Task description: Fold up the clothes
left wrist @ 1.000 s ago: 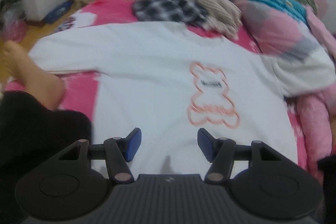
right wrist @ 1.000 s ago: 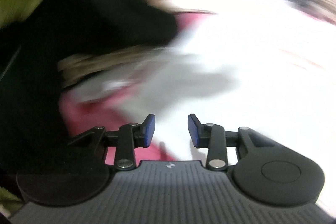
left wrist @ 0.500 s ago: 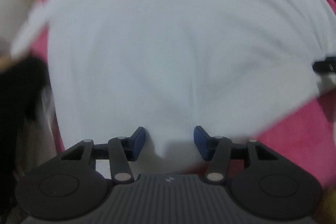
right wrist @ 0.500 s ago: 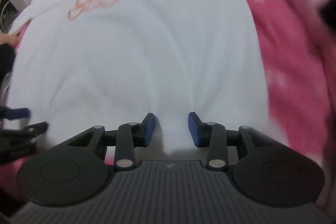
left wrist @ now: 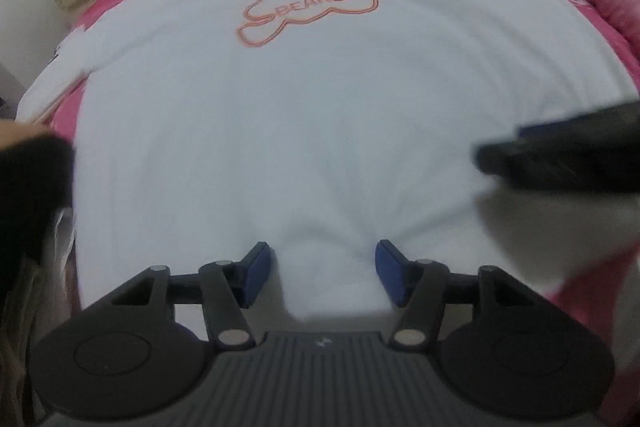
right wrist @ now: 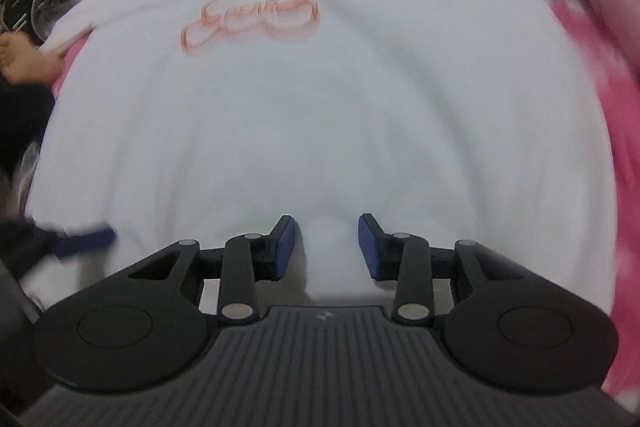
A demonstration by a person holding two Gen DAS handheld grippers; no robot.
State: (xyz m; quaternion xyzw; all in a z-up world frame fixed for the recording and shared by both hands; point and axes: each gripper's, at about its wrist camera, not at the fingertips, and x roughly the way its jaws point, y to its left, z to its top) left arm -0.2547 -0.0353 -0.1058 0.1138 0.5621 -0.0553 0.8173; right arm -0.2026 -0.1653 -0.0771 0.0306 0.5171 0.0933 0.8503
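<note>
A pink bed (left wrist: pixel 600 311) carries a white sweatshirt (left wrist: pixel 304 107) spread flat, orange bear print (left wrist: pixel 304 1) far up. At its near hem, the left hand-held gripper (left wrist: pixel 320 277) and right hand-held gripper (right wrist: pixel 325 249) each gape, cloth bunched between the fingers.

white bear-print shirt (left wrist: pixel 320 115) spread flat on bed.

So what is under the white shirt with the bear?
A pink bed cover shows around the white shirt at the left, right and far edges. The part directly beneath is covered, so anything lying there cannot be seen.
</note>
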